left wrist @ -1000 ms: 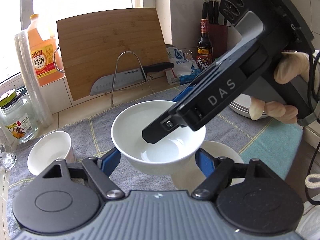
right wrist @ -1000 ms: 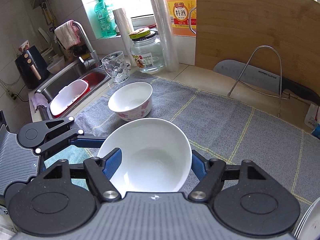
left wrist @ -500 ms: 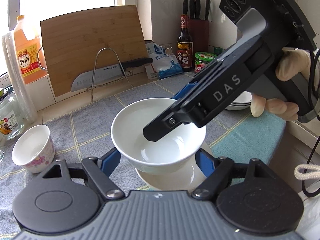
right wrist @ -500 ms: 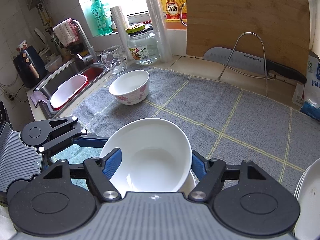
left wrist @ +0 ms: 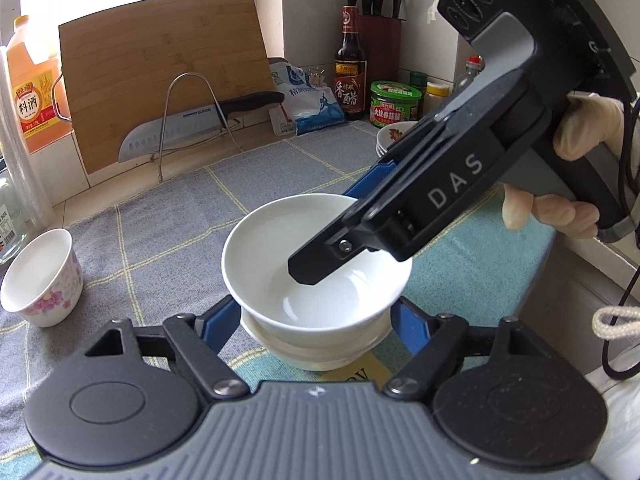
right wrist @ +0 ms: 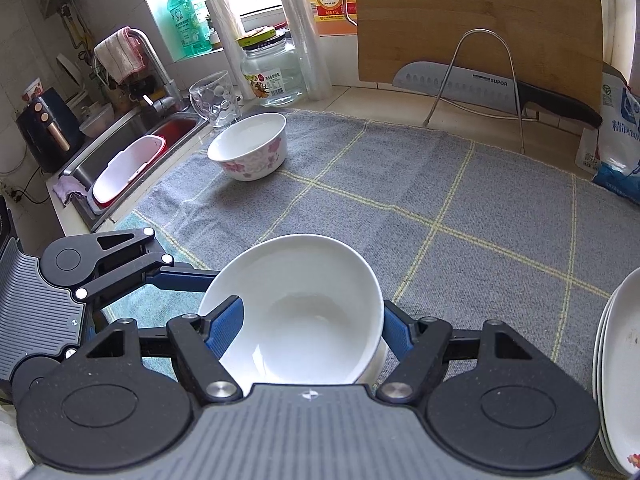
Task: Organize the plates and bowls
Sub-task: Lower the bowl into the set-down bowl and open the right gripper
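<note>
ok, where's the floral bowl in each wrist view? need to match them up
Left wrist: floral bowl at the far left edge, on the grey mat, left of the plain white bowl.
Right wrist: floral bowl upper centre-left, on the mat near the sink, beyond the white bowl.
Shared landmark: the wooden cutting board with the knife leaning at its foot.

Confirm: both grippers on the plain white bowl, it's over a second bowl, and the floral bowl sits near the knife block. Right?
Not quite. The floral bowl sits at the sink end of the mat, beside the glass, as the right wrist view shows. The rest stands: both grippers hold the white bowl over a second bowl.
</note>
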{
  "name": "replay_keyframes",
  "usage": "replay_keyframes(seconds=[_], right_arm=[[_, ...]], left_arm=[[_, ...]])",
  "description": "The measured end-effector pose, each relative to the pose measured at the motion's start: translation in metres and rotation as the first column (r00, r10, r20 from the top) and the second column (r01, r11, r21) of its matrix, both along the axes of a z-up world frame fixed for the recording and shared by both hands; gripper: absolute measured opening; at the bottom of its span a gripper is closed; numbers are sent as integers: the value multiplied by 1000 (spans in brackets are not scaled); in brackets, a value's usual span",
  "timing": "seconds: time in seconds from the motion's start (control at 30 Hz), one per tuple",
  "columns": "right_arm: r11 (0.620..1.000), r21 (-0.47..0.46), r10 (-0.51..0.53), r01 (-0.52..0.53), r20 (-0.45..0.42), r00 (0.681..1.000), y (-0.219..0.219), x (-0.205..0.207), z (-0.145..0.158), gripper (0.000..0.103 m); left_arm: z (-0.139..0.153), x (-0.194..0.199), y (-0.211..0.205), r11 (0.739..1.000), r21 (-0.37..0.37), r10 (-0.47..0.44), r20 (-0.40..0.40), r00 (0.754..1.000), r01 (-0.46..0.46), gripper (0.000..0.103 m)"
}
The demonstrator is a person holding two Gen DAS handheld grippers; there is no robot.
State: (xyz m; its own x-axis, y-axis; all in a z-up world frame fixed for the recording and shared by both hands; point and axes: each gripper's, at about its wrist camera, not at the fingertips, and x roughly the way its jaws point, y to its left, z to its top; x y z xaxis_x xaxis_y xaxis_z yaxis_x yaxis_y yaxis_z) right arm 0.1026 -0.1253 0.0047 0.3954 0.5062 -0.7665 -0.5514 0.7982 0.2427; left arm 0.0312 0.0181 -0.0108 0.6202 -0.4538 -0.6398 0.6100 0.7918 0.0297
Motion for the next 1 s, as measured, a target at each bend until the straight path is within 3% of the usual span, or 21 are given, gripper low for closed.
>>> replay_keyframes(seconds=[0.83, 0.93, 1.0], right_arm=[[1000, -5, 1, -1, -4, 1000, -1, 1, -10, 80], [1000, -7, 5, -5, -2, 1000, 0, 0, -10, 84], [1000, -6, -1, 1, 0, 1000, 0, 0, -10, 93]], left_arm=[[-6, 4, -2, 1000, 14, 2, -21, 1000, -2, 82], [-7, 6, -1, 1000, 15, 4, -29, 1000, -3, 84], [-7, 6, 0, 1000, 10, 5, -26, 1000, -5, 88]])
